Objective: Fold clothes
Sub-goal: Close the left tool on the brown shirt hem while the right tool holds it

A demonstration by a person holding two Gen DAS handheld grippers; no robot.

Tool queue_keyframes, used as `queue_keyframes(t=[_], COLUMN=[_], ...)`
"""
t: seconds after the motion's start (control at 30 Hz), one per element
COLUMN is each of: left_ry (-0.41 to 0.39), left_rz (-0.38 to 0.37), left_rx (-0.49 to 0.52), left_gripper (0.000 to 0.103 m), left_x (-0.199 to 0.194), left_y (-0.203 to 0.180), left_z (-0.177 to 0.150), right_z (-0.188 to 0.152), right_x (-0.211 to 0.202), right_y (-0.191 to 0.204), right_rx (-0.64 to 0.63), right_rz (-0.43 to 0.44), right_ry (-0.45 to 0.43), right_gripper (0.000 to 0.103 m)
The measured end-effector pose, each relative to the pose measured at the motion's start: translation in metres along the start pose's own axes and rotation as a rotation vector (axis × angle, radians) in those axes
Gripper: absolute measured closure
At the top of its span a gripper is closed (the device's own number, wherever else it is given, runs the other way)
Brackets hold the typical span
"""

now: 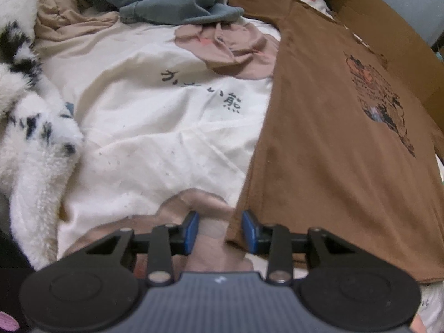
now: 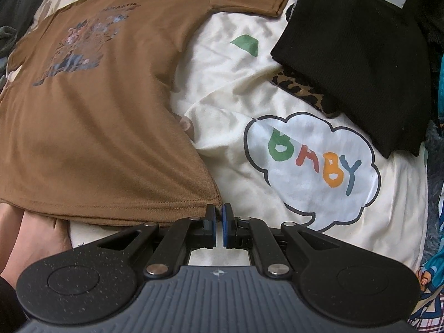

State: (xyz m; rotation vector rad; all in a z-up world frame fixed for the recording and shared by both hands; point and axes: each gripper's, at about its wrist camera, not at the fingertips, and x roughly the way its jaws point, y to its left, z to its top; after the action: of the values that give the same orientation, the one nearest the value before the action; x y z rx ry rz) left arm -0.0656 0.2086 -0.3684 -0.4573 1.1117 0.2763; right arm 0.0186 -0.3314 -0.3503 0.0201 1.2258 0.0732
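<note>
A brown T-shirt with a printed chest picture lies flat, front up, on a cream printed bed cover. My left gripper is open and points steeply down. Its blue pads straddle the shirt's near left hem corner, with one pad over the cloth and one over the cover. Neither pad presses on the cloth. In the right wrist view the T-shirt fills the left side. My right gripper is shut at the near right hem corner, which runs into its fingertips.
Grey-blue clothes and a tan garment are heaped at the far end. A fluffy white black-spotted blanket lies left, and cardboard borders the shirt. A folded black garment rests on leopard-print cloth. Bare skin shows under the hem.
</note>
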Motion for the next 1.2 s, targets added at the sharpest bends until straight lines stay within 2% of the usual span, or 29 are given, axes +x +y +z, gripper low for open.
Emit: queue_keyframes(t=[0.27,0.6,0.8,1.03,1.2], left_ry=[-0.020,-0.036,-0.021,-0.002,0.007], left_rz=[-0.038,-0.018,-0.025,0.004,0.003], left_rx=[0.030,0.006,0.011,0.030,-0.006], left_gripper=[0.070,0.073,0.073,0.079,0.083], left_x=[-0.012,-0.018,-0.010,0.005,0.008], left_y=[-0.009,0.006,0.005,0.002,0.004], left_z=[0.000,0.000,-0.004,-0.007,-0.006], right_z=[0.001,0.000,0.000,-0.001,0.001], right_x=[-0.002,0.000,0.002,0.001,0.001], right_y=[0.001,0.002,0.000,0.003,0.001], right_rx=[0.006,0.011,0.017,0.014,0.020], right_rz=[-0.002,0.005,0.009,0.014,0.016], right_ry=[0.000,0.006,0.012,0.017,0.020], right_gripper=[0.101,0.101,0.101,0.101,0.101])
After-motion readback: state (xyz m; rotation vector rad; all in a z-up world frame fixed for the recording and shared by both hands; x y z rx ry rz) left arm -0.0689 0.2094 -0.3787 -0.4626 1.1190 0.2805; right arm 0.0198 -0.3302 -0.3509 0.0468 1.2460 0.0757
